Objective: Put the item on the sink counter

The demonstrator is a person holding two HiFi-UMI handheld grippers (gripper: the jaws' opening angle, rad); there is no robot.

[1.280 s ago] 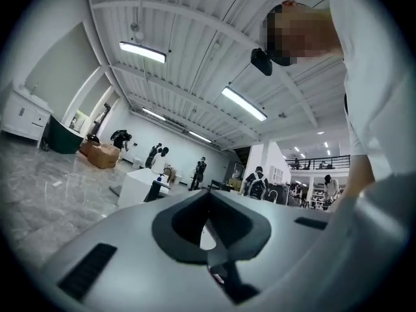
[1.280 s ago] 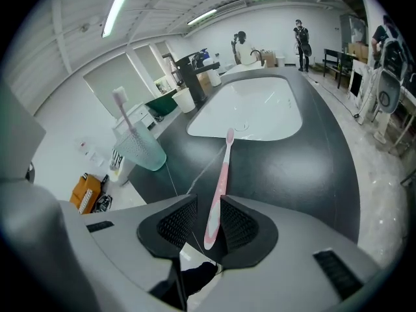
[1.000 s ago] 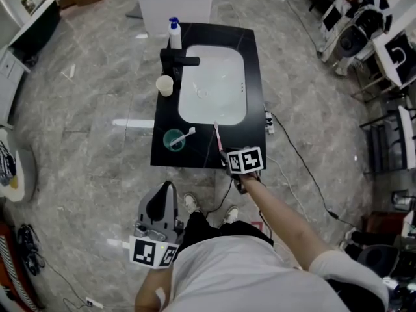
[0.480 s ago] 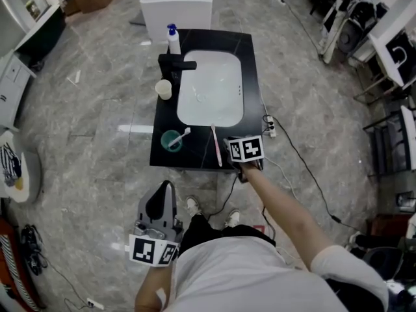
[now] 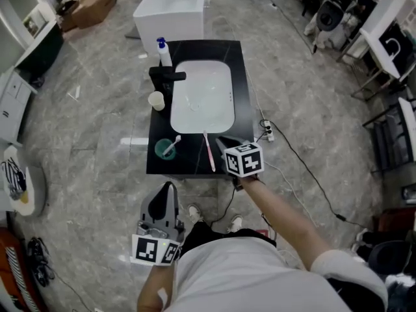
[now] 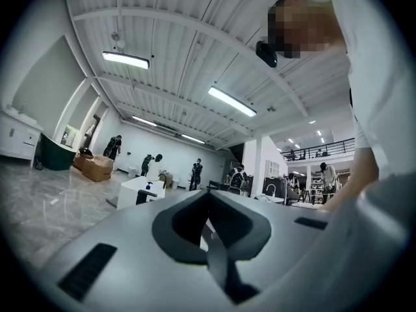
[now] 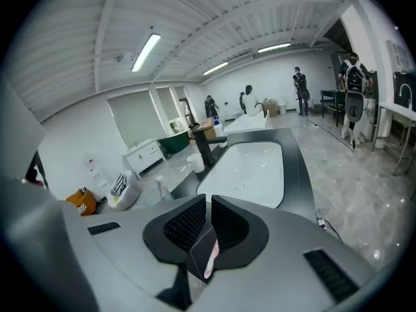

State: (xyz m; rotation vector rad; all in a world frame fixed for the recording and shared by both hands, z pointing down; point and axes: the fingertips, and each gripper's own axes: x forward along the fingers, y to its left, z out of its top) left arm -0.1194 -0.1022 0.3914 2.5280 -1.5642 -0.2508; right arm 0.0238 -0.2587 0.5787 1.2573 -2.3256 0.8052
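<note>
A pink toothbrush [image 5: 208,151] lies flat on the front strip of the black sink counter [image 5: 188,166], just below the white basin [image 5: 203,96]. My right gripper [image 5: 221,140] hovers over the counter's front right corner, a little right of the toothbrush and apart from it. In the right gripper view its jaws [image 7: 208,200] stand a narrow gap apart with nothing between the tips; a bit of the pink toothbrush [image 7: 211,259] shows below them. My left gripper [image 5: 166,188] hangs low by the person's body, away from the counter, its jaws [image 6: 208,194] shut on nothing.
A green cup [image 5: 165,149] holding a white toothbrush stands at the counter's front left. A cream cup [image 5: 156,100], a black faucet [image 5: 166,77] and a soap bottle [image 5: 160,47] line the left side. A power strip [image 5: 266,132] with cable lies on the floor to the right.
The pink toothbrush, held in my right gripper a second ago, now lies on the counter. The right gripper has let go and drawn back to the right. The left gripper has not moved.
</note>
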